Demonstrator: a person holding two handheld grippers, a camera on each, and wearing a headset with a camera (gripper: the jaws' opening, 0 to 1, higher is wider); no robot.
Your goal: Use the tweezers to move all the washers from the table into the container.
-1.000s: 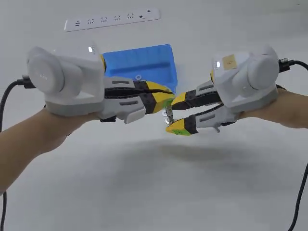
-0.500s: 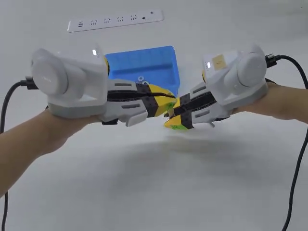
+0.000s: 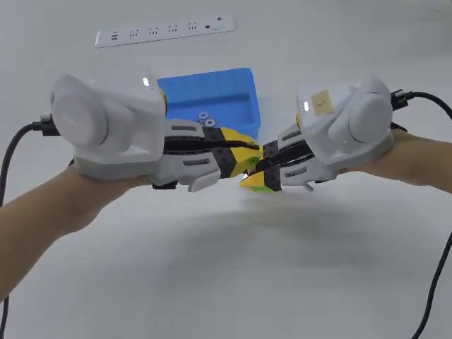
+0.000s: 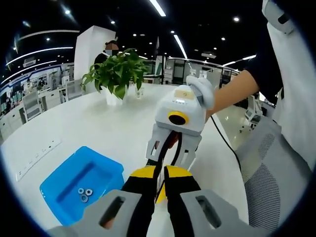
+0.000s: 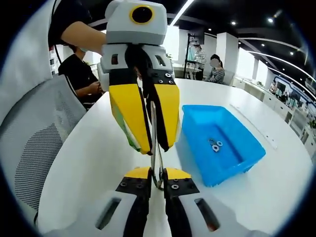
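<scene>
White worktop [image 3: 212,275]: left gripper [image 4: 160,174] and right gripper [image 5: 157,176] both clamp tight on the tweezers [image 5: 157,165]. 3 washers [image 3: 205,119] lie in the blue container [image 3: 212,88] at 11 o'clock. Risk: a mistimed release drops the tweezers.

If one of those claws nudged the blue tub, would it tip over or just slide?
Probably slide: the blue tub looks low, wide and flat-bottomed on a smooth white table. It seems light thin plastic, holding just three small washers, so a gentle push should move it; the washers might rattle about.
</scene>
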